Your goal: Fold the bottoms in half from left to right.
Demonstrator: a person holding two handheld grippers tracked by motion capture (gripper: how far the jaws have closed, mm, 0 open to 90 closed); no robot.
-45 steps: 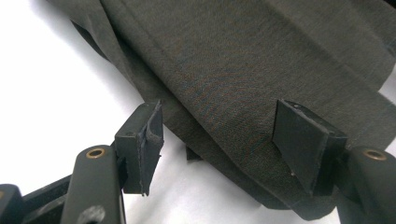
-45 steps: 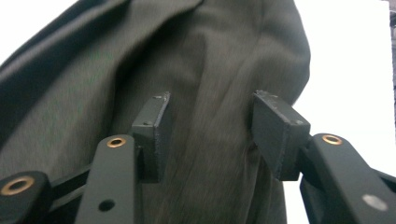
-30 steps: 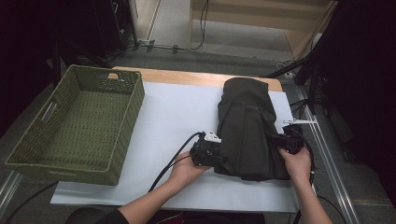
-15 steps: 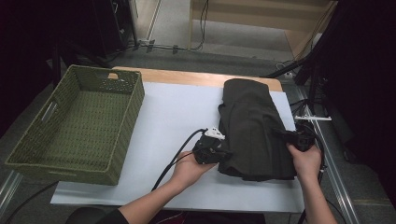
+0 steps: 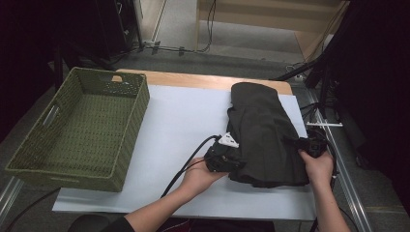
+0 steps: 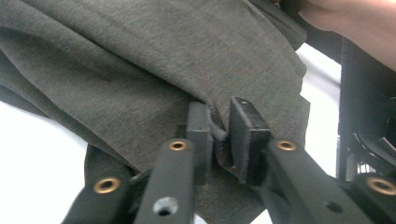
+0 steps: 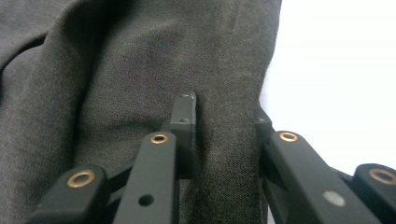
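White sheet (image 5: pixel 183 130) covered the worktop (image 5: pixel 203 80), whose wooden edge showed at the far side. Nearest the person, two hands worked: left hand (image 5: pixel 199 176) and right hand (image 5: pixel 316 166), each carrying one gripper. Left gripper (image 6: pixel 218 135) sat at the near left edge of one dark grey folded garment (image 5: pixel 263 133); its jaws stood narrow, pinching a small fold of the cloth between them. Right gripper (image 7: pixel 224 126) sat at the garment's right edge; its jaws stood wider, with a ridge of fabric between them, though contact on the right jaw could not be confirmed. Garment lay on the sheet's right half. One green woven basket (image 5: pixel 72 133) sat at the left, well apart. No brand, label or legible writing seen. Cables (image 5: pixel 183 48) crossed the floor beyond.
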